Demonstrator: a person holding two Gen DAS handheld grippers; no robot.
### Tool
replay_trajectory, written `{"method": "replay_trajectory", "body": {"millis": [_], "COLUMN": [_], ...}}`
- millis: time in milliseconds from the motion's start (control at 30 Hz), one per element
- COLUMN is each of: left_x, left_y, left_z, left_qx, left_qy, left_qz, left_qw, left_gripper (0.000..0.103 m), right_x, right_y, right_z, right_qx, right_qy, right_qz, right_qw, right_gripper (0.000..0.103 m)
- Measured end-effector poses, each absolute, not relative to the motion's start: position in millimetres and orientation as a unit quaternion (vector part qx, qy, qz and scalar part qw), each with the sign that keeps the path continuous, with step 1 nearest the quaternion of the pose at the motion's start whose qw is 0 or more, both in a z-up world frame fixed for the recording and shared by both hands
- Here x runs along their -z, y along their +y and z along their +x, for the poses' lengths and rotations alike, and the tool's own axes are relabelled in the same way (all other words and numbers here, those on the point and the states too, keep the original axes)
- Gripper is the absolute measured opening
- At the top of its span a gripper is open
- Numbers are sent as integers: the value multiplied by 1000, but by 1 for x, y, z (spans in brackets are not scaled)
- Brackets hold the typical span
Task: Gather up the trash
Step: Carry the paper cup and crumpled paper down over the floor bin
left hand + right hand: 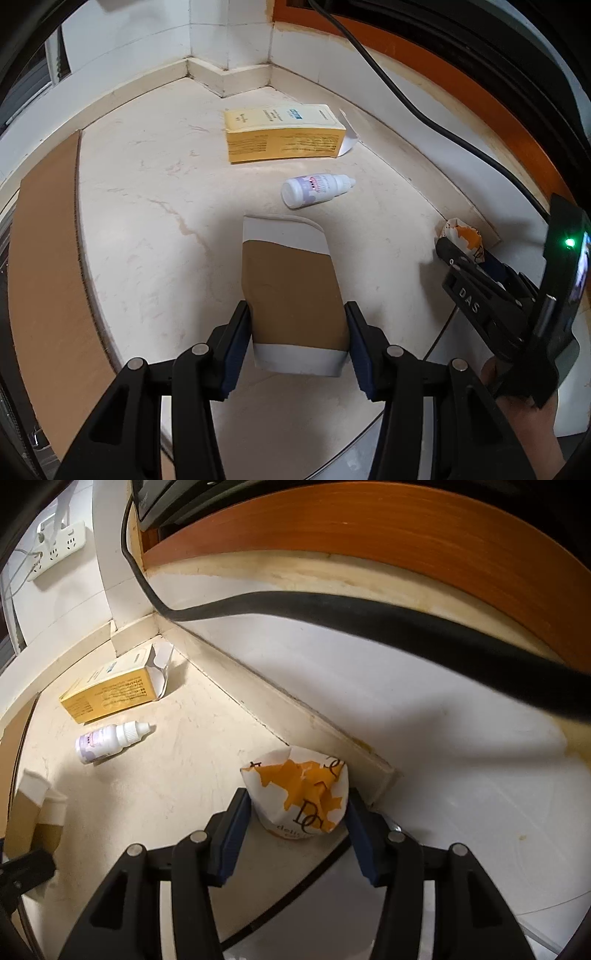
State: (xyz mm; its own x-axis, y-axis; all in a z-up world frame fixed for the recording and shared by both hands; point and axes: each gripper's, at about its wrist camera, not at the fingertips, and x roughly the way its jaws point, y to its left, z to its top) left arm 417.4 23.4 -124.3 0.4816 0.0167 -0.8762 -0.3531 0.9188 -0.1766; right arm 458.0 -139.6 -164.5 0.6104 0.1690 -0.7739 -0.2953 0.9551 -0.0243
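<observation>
Trash on floor, biggest first: yellow carton (282, 134), long axis sideways, far from both. Paper cup (291, 295) clamped between left gripper (299, 343) pads, axis pointing away. Crumpled wrapper (299, 797) by skirting sits between right gripper (297, 830) pads, spread, not pressing. Dropper bottle (316, 188) nearer left.

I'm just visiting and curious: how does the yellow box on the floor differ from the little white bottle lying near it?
The yellow box is a flat-sided carton; the white bottle is round with a narrow capped tip. The yellow box looks clearly larger than the white bottle. The yellow box has an end flap hanging open, while the white bottle has its cap on. Both lie on their sides on the pale floor, untouched by either gripper.
</observation>
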Motion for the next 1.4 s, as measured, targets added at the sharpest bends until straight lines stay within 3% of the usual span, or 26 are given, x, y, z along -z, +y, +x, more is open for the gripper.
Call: {"method": "replay_trajectory", "body": {"millis": [533, 1067, 1400], "left_x": [84, 71, 89], "left_y": [9, 17, 37], "left_z": [317, 147, 61], "left_qx": [-78, -11, 45], "left_qy": [471, 465, 472], "left_qz": [-153, -113, -82], "left_qw": [865, 878, 876], "left_gripper": [48, 48, 48], "right_x": [132, 76, 90], "right_y": [-146, -143, -111], "right_z": [371, 164, 50], "right_qx": [-188, -213, -187], "right_qy": [403, 427, 467], "right_qz": [-60, -24, -21], "right_qw": [894, 879, 864], "right_gripper": [51, 51, 51]}}
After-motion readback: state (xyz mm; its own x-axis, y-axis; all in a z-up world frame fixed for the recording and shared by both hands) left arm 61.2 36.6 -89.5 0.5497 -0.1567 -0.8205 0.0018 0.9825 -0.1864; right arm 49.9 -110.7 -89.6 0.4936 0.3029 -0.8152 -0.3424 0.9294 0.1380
